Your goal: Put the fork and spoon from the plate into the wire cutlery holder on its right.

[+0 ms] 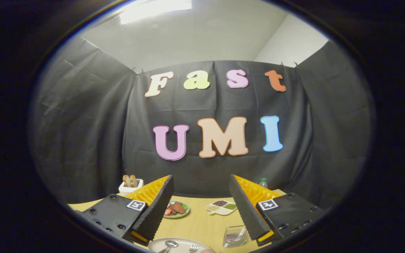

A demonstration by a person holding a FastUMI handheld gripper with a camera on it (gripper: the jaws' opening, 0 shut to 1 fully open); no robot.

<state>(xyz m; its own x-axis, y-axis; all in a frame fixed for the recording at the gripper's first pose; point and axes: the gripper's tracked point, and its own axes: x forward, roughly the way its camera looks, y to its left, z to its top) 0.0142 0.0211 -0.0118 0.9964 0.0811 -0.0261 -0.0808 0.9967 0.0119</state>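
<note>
A pale wooden table (199,225) is stretching ahead to the booth's black cloth wall. The gripper (201,196) is hovering with fingers spread wide, gripping nothing. Below them, the plate (179,242) is carrying the spoon (169,245) and fork (193,248).

Pale round plate (179,242) on the wooden table, bearing a metal spoon (170,244) and fork (193,248) side by side; clear holder (235,236) to its right.

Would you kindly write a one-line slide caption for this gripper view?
Open gripper held above the table, spoon and fork on the plate between its fingers.
</note>
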